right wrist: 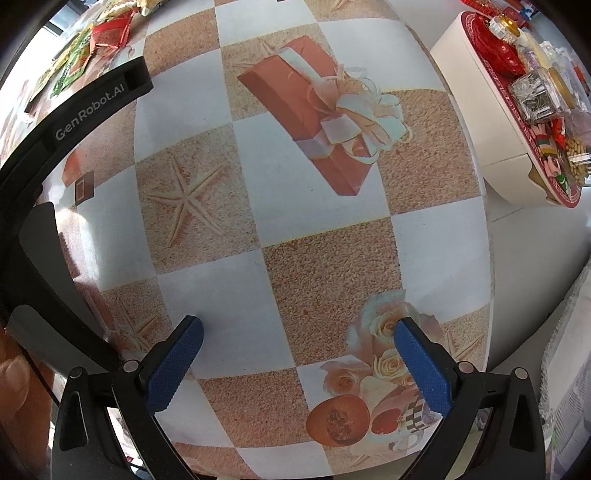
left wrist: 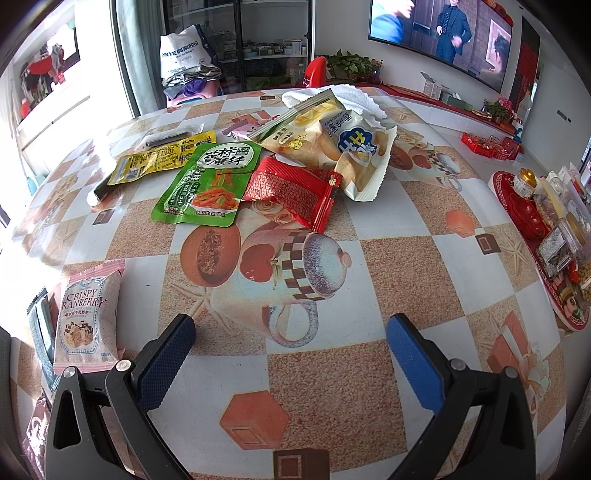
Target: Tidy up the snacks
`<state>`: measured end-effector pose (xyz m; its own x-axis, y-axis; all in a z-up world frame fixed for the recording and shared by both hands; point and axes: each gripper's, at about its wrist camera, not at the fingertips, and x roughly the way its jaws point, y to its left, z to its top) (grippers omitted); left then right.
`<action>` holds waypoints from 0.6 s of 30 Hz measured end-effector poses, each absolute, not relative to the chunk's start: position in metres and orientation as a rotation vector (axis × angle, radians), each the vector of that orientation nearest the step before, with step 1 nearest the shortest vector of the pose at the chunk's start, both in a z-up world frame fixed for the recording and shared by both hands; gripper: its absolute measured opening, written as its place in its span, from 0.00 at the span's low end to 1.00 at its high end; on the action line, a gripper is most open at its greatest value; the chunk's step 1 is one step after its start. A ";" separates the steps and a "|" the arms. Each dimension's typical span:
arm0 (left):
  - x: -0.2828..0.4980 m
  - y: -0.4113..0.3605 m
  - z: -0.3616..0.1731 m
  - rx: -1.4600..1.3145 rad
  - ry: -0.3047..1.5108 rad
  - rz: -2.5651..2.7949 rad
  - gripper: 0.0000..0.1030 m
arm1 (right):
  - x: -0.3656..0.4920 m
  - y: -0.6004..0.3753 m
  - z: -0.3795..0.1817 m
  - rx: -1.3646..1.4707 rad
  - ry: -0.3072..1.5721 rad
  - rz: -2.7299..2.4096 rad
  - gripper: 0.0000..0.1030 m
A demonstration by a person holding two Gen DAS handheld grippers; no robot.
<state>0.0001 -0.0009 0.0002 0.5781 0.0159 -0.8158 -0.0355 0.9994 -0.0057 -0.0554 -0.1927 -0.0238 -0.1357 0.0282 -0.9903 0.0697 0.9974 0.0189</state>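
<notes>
In the left wrist view a pile of snack packets lies at the table's middle: a green packet (left wrist: 207,184), a red packet (left wrist: 295,190), a yellow packet (left wrist: 159,160) and pale chip bags (left wrist: 347,147). A pink Crispy Cranberry packet (left wrist: 86,317) lies apart at the near left. My left gripper (left wrist: 291,332) is open and empty above the tablecloth, short of the pile. My right gripper (right wrist: 299,332) is open and empty over bare tablecloth. The red packet (right wrist: 110,33) and green packet (right wrist: 72,62) show at its far left.
A patterned tablecloth (left wrist: 388,258) covers the table. A red tray (left wrist: 543,229) with jars and small items sits beyond the right edge, and shows on a white stand (right wrist: 476,122) in the right wrist view. The left gripper's black body (right wrist: 66,122) crosses that view's left side.
</notes>
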 end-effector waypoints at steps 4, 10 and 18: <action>0.000 -0.001 0.000 -0.021 0.954 0.030 1.00 | -0.054 -0.194 -0.024 0.079 1.711 -0.036 1.00; 0.003 0.000 0.004 -0.003 1.022 -0.010 1.00 | -0.050 -0.195 -0.025 0.079 1.719 -0.034 1.00; 0.004 0.019 0.037 -0.047 1.229 -0.163 1.00 | -0.031 -0.196 -0.036 0.083 1.829 -0.031 1.00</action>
